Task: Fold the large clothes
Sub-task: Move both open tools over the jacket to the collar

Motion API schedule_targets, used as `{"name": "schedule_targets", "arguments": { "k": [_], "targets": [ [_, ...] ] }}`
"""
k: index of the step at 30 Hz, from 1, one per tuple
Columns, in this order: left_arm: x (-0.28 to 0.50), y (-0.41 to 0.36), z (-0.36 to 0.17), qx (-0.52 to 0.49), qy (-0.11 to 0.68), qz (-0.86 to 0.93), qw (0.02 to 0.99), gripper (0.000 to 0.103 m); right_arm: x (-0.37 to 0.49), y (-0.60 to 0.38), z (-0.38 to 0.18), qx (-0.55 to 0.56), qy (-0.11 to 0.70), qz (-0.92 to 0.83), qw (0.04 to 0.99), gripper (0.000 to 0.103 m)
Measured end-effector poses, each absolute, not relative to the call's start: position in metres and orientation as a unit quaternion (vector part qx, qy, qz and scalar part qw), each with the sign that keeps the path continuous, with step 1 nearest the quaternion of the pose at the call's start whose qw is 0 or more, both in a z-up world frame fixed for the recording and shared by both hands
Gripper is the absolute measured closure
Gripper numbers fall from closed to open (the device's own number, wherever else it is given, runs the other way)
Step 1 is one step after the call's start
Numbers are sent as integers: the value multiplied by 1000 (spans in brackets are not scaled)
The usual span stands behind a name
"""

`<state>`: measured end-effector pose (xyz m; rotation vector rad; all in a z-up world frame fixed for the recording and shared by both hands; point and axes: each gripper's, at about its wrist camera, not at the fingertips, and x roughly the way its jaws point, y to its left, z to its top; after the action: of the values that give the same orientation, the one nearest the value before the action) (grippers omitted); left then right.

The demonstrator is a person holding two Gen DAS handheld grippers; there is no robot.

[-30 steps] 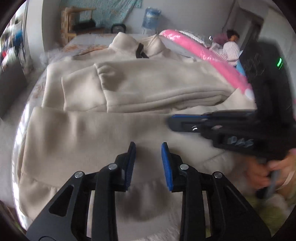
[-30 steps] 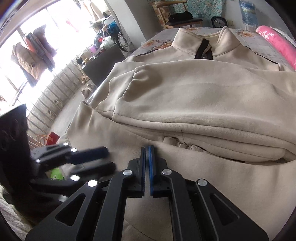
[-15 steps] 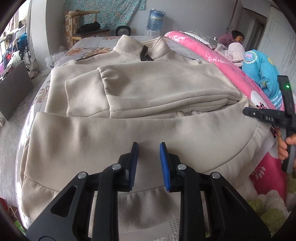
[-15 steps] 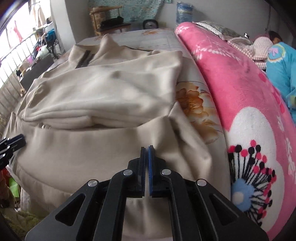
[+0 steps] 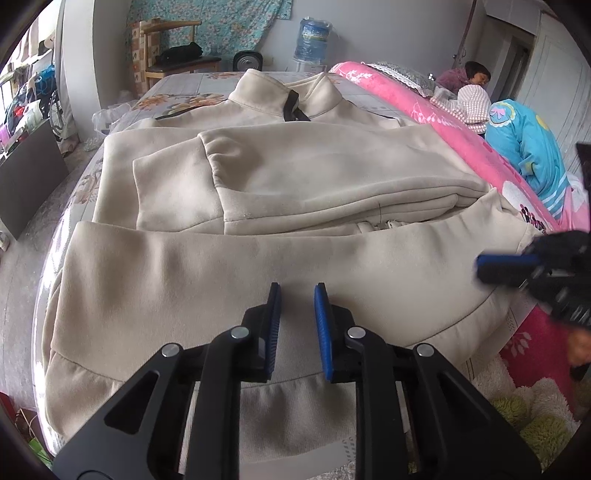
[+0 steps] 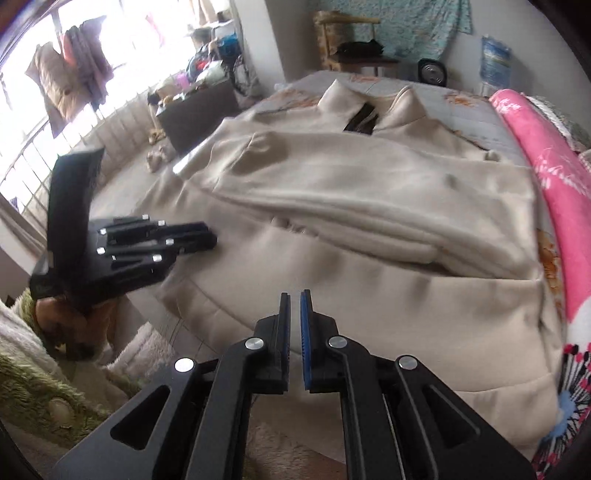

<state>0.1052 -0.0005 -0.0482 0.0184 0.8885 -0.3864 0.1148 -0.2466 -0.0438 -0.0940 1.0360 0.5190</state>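
Note:
A cream zip jacket (image 5: 295, 177) lies flat on the bed, collar (image 5: 284, 88) at the far end and both sleeves folded across the chest. My left gripper (image 5: 295, 286) hovers over the lower body panel just above the hem. Its jaws are closing, with a gap still between the blue pads and no cloth in it. My right gripper (image 6: 294, 293) hangs over the jacket (image 6: 369, 192) near its lower right part. Its jaws are opening to a thin slit and hold nothing. It shows blurred at the jacket's right edge in the left wrist view (image 5: 517, 262). The left gripper (image 6: 207, 236) appears at the hem's left side.
A pink blanket (image 5: 424, 107) runs along the bed's right side, with a person in blue (image 5: 524, 147) lying beyond it. A fluffy green-and-white rug (image 5: 535, 417) lies below the bed's near edge. A dark cabinet (image 6: 195, 110) stands to the left, a wooden chair (image 5: 170, 55) and water bottle (image 5: 314, 35) behind.
My right gripper swung from over the jacket's middle out to its right edge, then turned back toward the jacket, and its pads parted slightly. The left pads drew a little closer.

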Motion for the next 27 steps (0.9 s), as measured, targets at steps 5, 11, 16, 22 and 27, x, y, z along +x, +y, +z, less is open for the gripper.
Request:
{"name": "schedule_targets", "arguments": {
  "k": [5,11,16,22,27],
  "targets": [
    [106,1,-48,9,429,-188,883,85,111,-240,-37,-53,489,249,834,96],
    [107,3,-48,3,431,-193,881,86,95,-214,-46,-93,486,297,817,72],
    [108,4,-45,1,440,-199,876,85,101,-230,-40,-57,496,285,818,64],
    [118,14,-18,-16,448,-205,870,51,123,-258,-5,-18,472,257,843,38],
    [147,12,18,8,437,-192,879,37,168,-280,19,8,469,209,858,31]
  ]
}}
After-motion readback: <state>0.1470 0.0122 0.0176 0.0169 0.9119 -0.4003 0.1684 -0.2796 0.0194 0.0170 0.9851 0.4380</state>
